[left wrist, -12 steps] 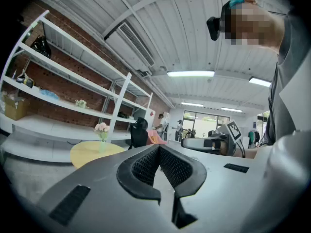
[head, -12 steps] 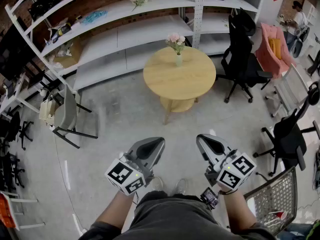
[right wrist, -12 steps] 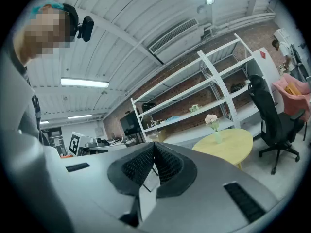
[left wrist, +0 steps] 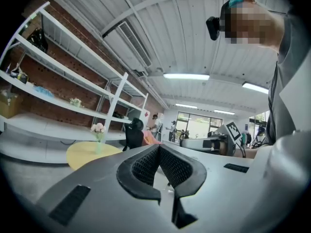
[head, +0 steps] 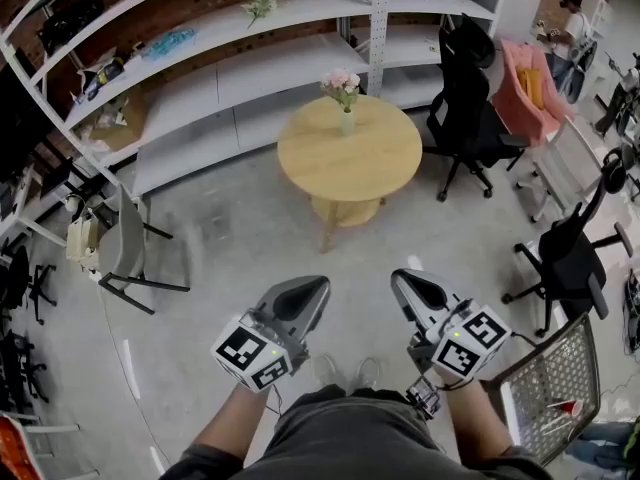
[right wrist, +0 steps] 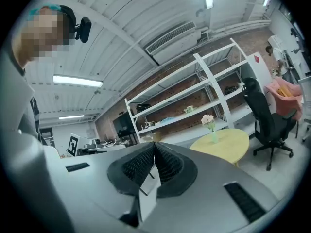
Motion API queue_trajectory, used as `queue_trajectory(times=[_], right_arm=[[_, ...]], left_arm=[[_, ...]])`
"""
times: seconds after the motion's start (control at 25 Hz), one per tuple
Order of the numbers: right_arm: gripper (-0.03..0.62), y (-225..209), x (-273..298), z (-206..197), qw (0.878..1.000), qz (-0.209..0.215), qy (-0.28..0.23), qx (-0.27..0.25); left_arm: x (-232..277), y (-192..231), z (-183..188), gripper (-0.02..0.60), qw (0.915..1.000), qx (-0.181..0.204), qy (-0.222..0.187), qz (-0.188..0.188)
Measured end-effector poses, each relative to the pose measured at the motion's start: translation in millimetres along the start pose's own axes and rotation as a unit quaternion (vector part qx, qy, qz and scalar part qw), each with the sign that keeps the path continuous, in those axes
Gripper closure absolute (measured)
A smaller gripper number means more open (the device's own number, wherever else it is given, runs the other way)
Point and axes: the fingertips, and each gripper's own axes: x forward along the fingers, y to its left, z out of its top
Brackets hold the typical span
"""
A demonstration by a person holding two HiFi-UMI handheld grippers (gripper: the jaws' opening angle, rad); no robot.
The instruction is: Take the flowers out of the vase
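Pink flowers (head: 341, 83) stand in a small pale green vase (head: 346, 121) at the far edge of a round wooden table (head: 350, 168), well ahead of me across the floor. My left gripper (head: 318, 286) and right gripper (head: 400, 278) are held side by side low in front of my body, far short of the table. Both are shut with nothing between the pads. In the left gripper view the flowers (left wrist: 98, 128) show far off to the left of the closed jaws (left wrist: 159, 147). In the right gripper view the flowers (right wrist: 208, 119) show far off to the right of the jaws (right wrist: 154, 143).
White shelving (head: 230, 68) runs behind the table. A black office chair (head: 465, 98) and a pink-draped chair (head: 530, 83) stand to its right, with another black chair (head: 570, 258) nearer. A grey chair (head: 125, 248) is at left and a wire cart (head: 545, 393) at lower right.
The head view has shifted a little: table, shelves and chairs sit slightly further left in the picture. Both grippers keep the same place and stay shut.
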Motion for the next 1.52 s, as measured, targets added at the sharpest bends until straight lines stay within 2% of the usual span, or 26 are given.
queue_trajectory(times=[0.2,0.48,0.68,1.04,1.52], right_arm=[[0.577,9,17,4,0.999,-0.034,-0.018,0.006],[0.577,16,41,7,0.999,-0.045,-0.018,0.004],[0.577,3,54,6,0.999,-0.051,-0.013,0.006],[0.577,-63,88,18,0.998,-0.042,-0.026,0.037],[0.577,-189,148,50,0.998,0.006,0.003,0.054]], left_arm=[[-19,23,10,0.571,0.9999,0.006,-0.004,-0.013],[-28,44,21,0.571,0.9995,0.018,-0.007,-0.027],[-19,63,19,0.571,0.9995,0.013,-0.005,-0.029],[38,101,22,0.571,0.9996,0.016,0.008,-0.021],[159,167,33,0.571,0.9993,0.005,0.016,0.034]])
